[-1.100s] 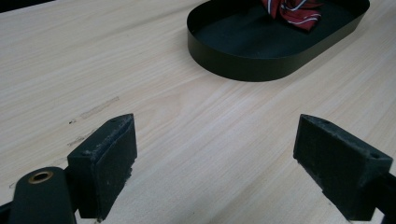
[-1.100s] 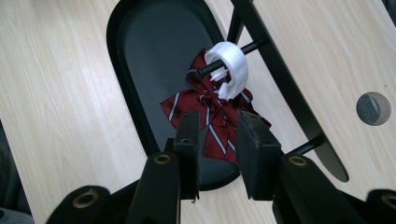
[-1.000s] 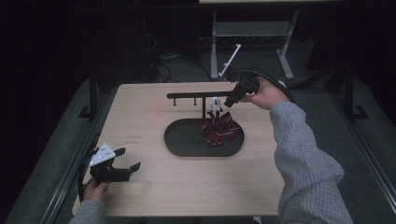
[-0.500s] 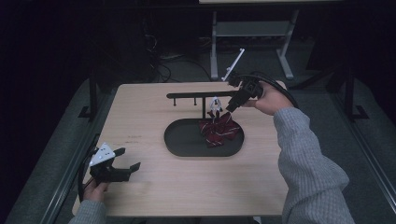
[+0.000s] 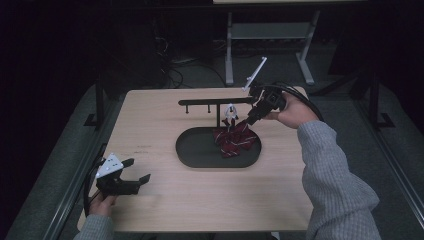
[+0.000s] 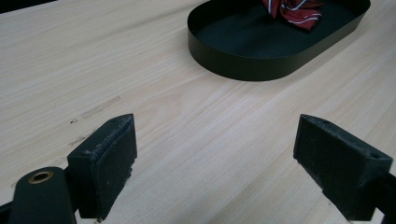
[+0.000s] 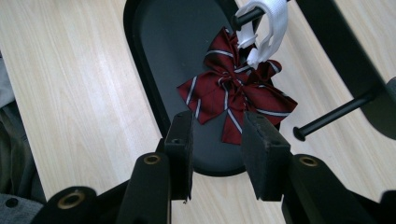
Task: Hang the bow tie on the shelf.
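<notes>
A dark red striped bow tie (image 5: 234, 139) hangs by its white strap (image 5: 230, 111) from a peg of the black rack (image 5: 210, 102), over the black oval tray (image 5: 200, 155). My right gripper (image 5: 248, 120) is just right of the bow and points down-left at it. In the right gripper view the bow tie (image 7: 233, 93) sits just beyond the gripper (image 7: 217, 140), whose jaws are parted and grip nothing, with one tail reaching toward the gap. The white strap (image 7: 268, 28) loops over a peg. My left gripper (image 5: 139, 169) rests open at the table's front left.
In the left gripper view the gripper (image 6: 215, 154) faces bare wood, with the tray (image 6: 243, 60) and the bow tie (image 6: 292, 9) farther off. Another rack peg (image 7: 327, 116) juts out beside the bow. A metal stand (image 5: 265, 35) is on the floor behind the table.
My right hand has shifted slightly toward the near right beside the bow. The bow stays on the peg. The left gripper has not moved.
</notes>
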A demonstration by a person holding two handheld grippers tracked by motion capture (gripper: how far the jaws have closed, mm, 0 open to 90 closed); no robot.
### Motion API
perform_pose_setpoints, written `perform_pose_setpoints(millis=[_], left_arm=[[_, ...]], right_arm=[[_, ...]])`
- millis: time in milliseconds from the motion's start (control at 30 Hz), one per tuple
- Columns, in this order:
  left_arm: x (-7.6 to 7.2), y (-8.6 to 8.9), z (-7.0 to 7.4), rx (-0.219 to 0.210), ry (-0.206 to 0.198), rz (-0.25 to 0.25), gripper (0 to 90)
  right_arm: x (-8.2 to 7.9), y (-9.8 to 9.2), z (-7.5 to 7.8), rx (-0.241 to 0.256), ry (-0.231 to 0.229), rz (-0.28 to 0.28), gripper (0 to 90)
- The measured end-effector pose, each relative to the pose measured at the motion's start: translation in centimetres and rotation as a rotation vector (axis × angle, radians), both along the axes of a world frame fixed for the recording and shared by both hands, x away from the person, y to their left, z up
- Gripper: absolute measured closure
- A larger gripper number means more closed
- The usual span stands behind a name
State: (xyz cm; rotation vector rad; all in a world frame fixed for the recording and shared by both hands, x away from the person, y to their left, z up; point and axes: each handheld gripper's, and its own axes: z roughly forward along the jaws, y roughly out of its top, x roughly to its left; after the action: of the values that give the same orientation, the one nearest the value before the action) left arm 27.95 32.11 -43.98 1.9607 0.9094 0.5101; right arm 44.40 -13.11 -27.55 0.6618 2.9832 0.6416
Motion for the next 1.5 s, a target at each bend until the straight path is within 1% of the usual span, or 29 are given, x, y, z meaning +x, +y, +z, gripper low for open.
perform_pose_setpoints(millis=[333,467,600,633,733,800,1000,1267,1500], left_arm=[[0.0,0.0,0.0,0.005,0.002,-0.001,12.9],[0.0,0.0,0.1,0.009,0.004,-0.002,12.9],[0.0,0.0,0.0,0.006,0.002,-0.003,12.9],[0.0,0.0,0.0,0.007,0.002,-0.002,12.9],[0.0,0.0,0.0,0.007,0.004,-0.002,12.9],[0.0,0.0,0.0,0.007,0.005,-0.002,12.9],[0.0,-0.1,0.0,0.007,0.005,-0.003,12.9],[0.0,-0.1,0.0,0.009,0.005,-0.004,12.9],[-0.1,0.0,0.0,0.011,0.004,-0.003,12.9]], right_arm=[[-0.6,-0.4,-0.9,-0.002,0.000,0.004,61.0],[-0.9,-0.6,-1.2,0.003,0.001,0.007,60.3],[-1.4,-0.7,-1.5,0.023,0.001,0.010,59.8],[-1.5,-0.7,-1.6,0.024,0.006,0.009,59.6],[-1.6,-0.9,-1.8,0.018,0.000,0.013,59.4],[-1.7,-1.0,-2.0,0.024,0.006,0.010,59.0],[-2.2,-1.2,-2.6,0.020,0.017,0.005,58.6],[-2.9,-2.0,-3.8,0.019,0.032,-0.004,56.9],[-3.4,-2.7,-4.6,0.026,0.031,-0.022,54.4]])
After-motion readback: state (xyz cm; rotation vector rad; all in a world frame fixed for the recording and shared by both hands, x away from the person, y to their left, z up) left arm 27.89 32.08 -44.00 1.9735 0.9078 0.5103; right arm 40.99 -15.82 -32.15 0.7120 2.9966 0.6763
